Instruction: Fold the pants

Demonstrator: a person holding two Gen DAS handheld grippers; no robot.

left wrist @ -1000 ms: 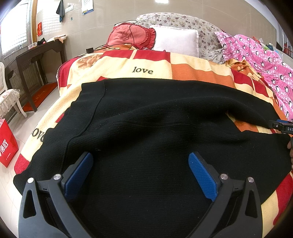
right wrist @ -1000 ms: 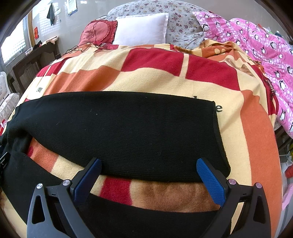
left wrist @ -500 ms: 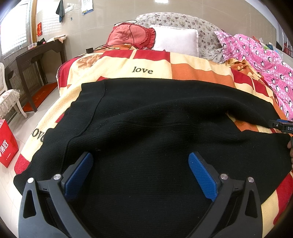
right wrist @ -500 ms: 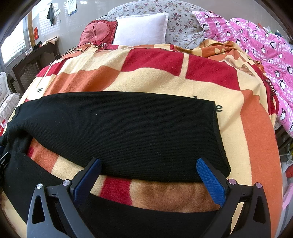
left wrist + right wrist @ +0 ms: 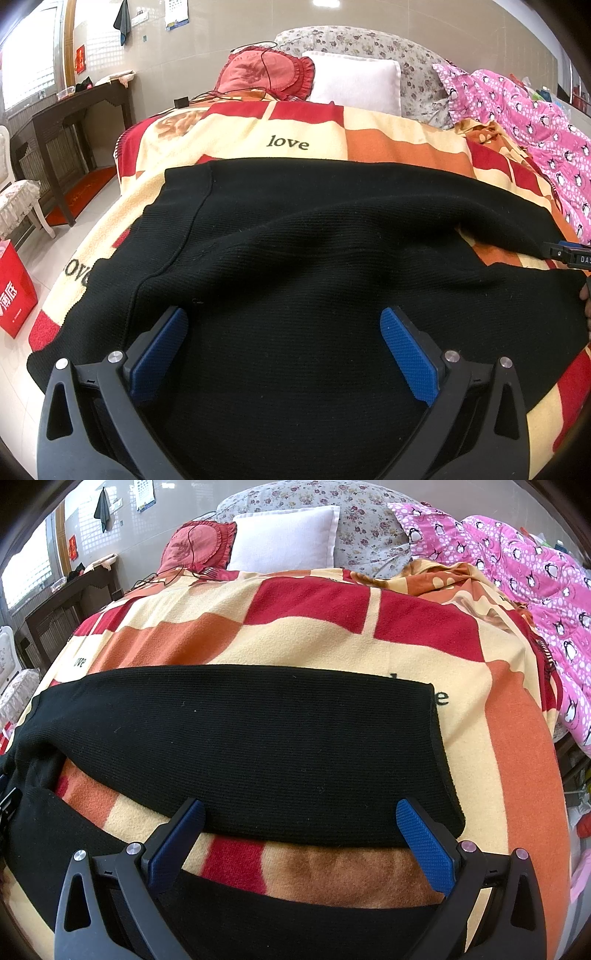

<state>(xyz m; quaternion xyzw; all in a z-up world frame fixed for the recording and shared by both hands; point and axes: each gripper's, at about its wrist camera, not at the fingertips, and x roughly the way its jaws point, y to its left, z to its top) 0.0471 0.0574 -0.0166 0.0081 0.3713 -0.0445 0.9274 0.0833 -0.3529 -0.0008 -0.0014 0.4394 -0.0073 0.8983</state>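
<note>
Both grippers hover wide open, holding nothing: left gripper (image 5: 283, 350) over the waist of black pants (image 5: 314, 266), right gripper (image 5: 300, 840) above the legs (image 5: 251, 746). Pants lie spread on a patterned blanket (image 5: 332, 635), legs apart; folding looks not yet begun.

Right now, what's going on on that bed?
A person is about to fold black pants spread flat on a checked blanket. The left claw hangs open over the waist end, gripping nothing. The right claw hangs open over the legs, at the near edge of the far leg. The legs lie apart with blanket showing between them. No fold is made yet.
</note>
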